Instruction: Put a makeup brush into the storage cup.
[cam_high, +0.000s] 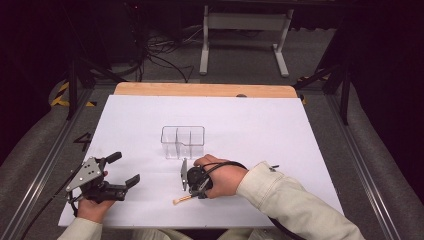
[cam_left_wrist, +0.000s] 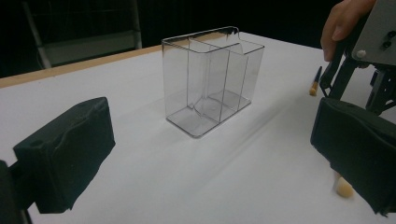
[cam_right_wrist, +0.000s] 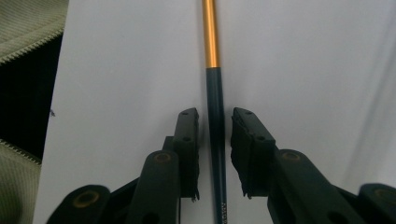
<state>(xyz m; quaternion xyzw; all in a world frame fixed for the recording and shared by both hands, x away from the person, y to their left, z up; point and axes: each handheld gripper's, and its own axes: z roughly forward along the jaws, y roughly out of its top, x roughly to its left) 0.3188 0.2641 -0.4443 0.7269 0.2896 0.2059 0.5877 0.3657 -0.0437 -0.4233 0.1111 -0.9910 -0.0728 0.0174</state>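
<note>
Right tongs (cam_right_wrist: 215, 128): down at the worktop, jaws parted a little on either side of a thin stick, no contact yet visible; released, not gripping.
Stick (cam_right_wrist: 215, 140): lies flat on the white worktop (cam_high: 280, 130), dark shaft running between the jaws, orange section beyond them. In the high view its pale end (cam_high: 182, 199) pokes out toward the person's side of the right tongs (cam_high: 185, 175).
Left tongs (cam_left_wrist: 210, 154): jaws spread wide, nothing between them, held low near the front left of the worktop (cam_high: 120, 170); idle.
Clear box (cam_high: 183, 142): upright, see-through, split by dividers into compartments, all bare; stands just beyond the right tongs, apart from the stick.
Step in hand: judged as lining up to pick the stick, jaws straddling the shaft.
Next move: squeeze evenly on the dark shaft, then lift level. The thin round shaft may roll or slip if pinched off-centre.
Likely goal: a compartment of the clear box, entered from above.
</note>
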